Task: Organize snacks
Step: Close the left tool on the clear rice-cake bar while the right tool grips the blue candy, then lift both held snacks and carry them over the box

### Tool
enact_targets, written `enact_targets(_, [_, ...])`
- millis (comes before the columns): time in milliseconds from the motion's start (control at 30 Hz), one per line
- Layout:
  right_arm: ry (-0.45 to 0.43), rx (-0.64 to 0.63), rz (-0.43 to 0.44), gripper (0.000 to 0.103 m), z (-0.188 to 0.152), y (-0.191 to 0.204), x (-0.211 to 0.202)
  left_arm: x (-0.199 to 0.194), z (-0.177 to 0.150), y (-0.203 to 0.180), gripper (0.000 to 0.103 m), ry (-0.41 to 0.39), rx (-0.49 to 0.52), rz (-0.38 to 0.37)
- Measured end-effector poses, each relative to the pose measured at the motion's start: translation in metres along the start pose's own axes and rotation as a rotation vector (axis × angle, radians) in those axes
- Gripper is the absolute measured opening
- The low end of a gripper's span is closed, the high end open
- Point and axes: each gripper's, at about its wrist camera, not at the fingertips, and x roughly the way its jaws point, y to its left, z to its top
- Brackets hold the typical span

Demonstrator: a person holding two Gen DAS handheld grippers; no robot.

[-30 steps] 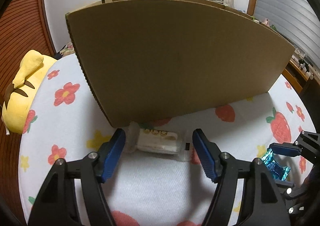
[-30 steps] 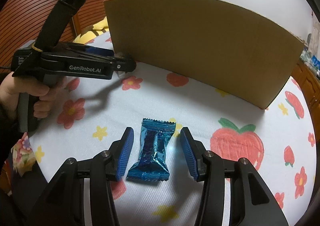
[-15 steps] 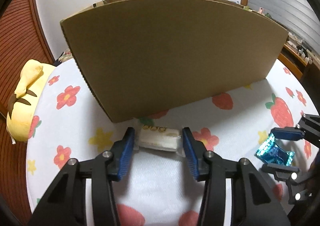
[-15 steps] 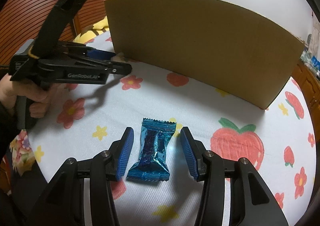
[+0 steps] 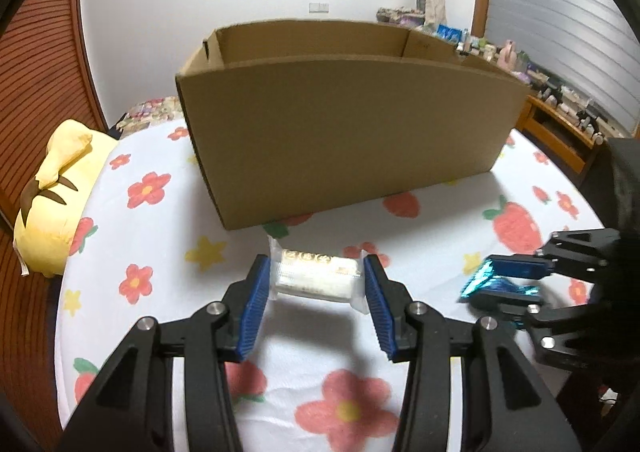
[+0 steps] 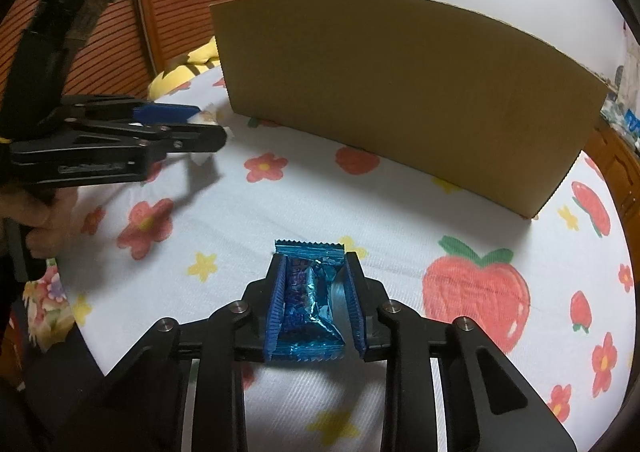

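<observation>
Snacks are getting squeezed: left hand-held gripper (image 5: 316, 292) is gripping the white snack (image 5: 316, 278), right hand-held gripper (image 6: 314, 302) has just been closing on the blue snack (image 6: 312, 304), whose shiny wrapper might be slipping out before the box (image 5: 344, 124).

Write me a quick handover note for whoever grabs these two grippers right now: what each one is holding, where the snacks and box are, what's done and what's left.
Left claw: shut on the white snack, lifted off the cloth just in front of the box.
Right claw: jaws have just closed on the blue snack, which seems to rest on the cloth.
Box: open-topped, standing behind both snacks; what shows of its inside has no snacks.
Done: both snacks gripped.
Left: lift the blue one, carry both over the box wall and drop them in.
</observation>
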Motion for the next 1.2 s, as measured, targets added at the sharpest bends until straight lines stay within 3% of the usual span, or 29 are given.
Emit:
enact_targets(733, [-0.096, 0.068, -0.003, 0.026, -0.009, -0.017, -0.027, -0.049, 0.018, -0.032, 0.046, -0.129, 0.039, -0.022])
enact_targets(1200, [-0.267, 0.048, -0.032, 0.026, 0.051, -0.046, -0.090, -0.056, 0.072, -0.040, 0.046, -0.216, 0.062, -0.026])
